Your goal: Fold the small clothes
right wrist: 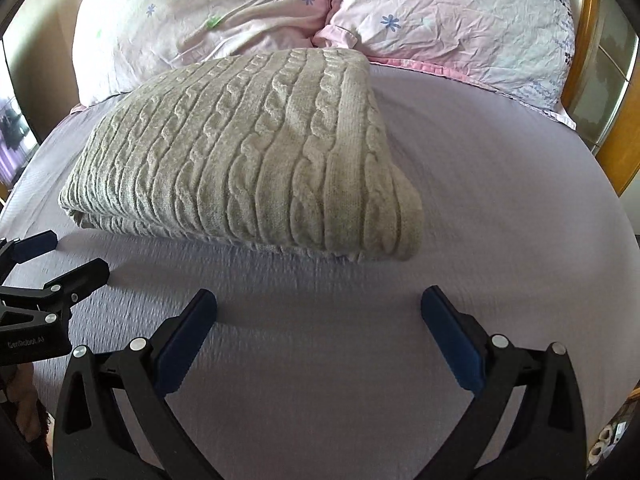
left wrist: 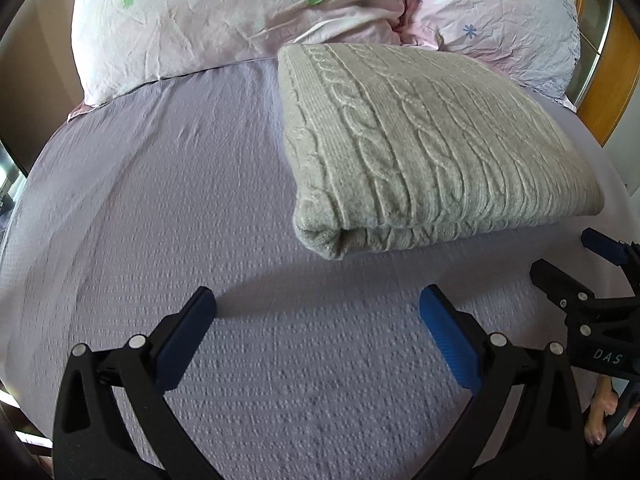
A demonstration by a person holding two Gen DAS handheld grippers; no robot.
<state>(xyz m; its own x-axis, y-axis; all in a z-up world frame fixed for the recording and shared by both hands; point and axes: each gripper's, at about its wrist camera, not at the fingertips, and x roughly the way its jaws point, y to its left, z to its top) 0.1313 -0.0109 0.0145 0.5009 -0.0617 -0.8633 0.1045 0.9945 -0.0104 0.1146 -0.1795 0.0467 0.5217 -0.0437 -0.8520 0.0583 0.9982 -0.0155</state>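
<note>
A grey cable-knit sweater (left wrist: 424, 144) lies folded into a thick rectangle on the lilac bed sheet (left wrist: 180, 208); it also shows in the right wrist view (right wrist: 256, 160). My left gripper (left wrist: 318, 304) is open and empty, a short way in front of the sweater's near left corner. My right gripper (right wrist: 318, 304) is open and empty, in front of the sweater's near right corner. Each gripper shows at the edge of the other's view: the right one (left wrist: 580, 264) and the left one (right wrist: 60, 256), both open.
Two pink flowered pillows (right wrist: 224, 12) (right wrist: 460, 20) lie behind the sweater at the head of the bed. A wooden bed frame (right wrist: 616, 148) runs along the right side. The lilac sheet (right wrist: 500, 200) spreads on both sides of the sweater.
</note>
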